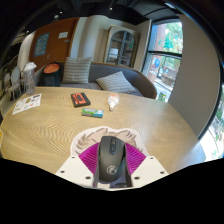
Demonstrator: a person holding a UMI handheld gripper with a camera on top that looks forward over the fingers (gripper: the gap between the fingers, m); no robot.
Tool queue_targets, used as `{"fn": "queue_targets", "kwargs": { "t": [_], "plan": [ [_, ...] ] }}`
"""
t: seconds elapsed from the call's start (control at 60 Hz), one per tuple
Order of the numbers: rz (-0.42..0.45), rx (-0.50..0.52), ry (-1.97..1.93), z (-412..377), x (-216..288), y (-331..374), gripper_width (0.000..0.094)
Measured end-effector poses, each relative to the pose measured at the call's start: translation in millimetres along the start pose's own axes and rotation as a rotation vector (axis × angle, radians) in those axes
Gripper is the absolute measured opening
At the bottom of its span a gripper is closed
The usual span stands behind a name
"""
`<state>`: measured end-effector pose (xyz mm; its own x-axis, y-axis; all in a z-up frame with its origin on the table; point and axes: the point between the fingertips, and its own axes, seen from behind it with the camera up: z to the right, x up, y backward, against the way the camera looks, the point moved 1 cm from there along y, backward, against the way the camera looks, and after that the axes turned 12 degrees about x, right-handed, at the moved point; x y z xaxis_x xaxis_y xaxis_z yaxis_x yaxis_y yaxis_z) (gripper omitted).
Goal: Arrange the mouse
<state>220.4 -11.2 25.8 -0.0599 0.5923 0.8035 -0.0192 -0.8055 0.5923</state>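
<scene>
Here, claw (110, 168) pinching the mouse (110, 160), pads (90, 157) pressed against both flanks, near edge of the table (60, 125) just beneath. Probably light, rigid, smooth-shelled and a bit slippery; best taken by the flanks, as now. Black, rounded, with a scroll wheel up front. Beyond mouse: book (80, 99), green strip (92, 113), white lump (113, 101).

soft daylight from the window (165, 50), strong fisheye bending, mild blur throughout.
</scene>
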Motion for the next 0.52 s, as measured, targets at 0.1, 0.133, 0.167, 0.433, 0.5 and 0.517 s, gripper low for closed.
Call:
{"fn": "queue_targets", "kwargs": {
  "t": [0.1, 0.133, 0.167, 0.433, 0.5, 0.517],
  "plan": [
    [-0.055, -0.017, -0.025, 15.9, -31.6, -8.6, 0.0456],
    [-0.037, 0.0, -0.032, 16.8, -28.2, -7.3, 0.049],
    [-0.032, 0.019, -0.037, 16.0, -27.9, -4.4, 0.0513],
    [0.098, 0.183, -0.029, -11.2, -30.7, 78.3, 0.0856],
    [0.156, 0.224, -0.043, -17.0, -44.0, 103.6, 0.0857],
    [0.167, 0.233, -0.049, -18.0, -48.8, 109.5, 0.0856]
  ]
}}
